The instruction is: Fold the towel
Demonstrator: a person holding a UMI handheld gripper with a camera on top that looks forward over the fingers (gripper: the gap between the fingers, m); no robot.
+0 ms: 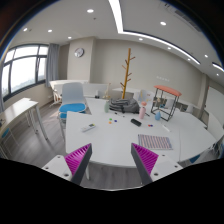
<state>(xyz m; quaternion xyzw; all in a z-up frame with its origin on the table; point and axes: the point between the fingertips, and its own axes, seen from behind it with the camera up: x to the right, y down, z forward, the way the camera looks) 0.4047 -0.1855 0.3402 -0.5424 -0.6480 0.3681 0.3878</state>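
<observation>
The white table (120, 140) is the landmark: a broad pale top filling the middle of the room, with the gripper (113, 160) held above its near edge. Behind the table stands a wooden coat stand (126, 72), and beyond that a wall carrying a round clock (79, 52). Off the table's far left corner sits a blue chair (72, 100); off its far right corner, a small red-framed stand (165, 100). Windows (22, 68) line the wall well to the table's left.

On the table, on its near right part and just beyond the right finger, lies a small flat striped cloth (154, 141), probably the towel to be folded, though its detail is hard to read. Smaller dark items lie scattered near the table's middle, too small to name.

The fingers are spread apart, nothing between the magenta pads (78, 158).

The towel should be light, limp and non-slippery; pinching one corner or a short edge and dragging it over seems best.
</observation>
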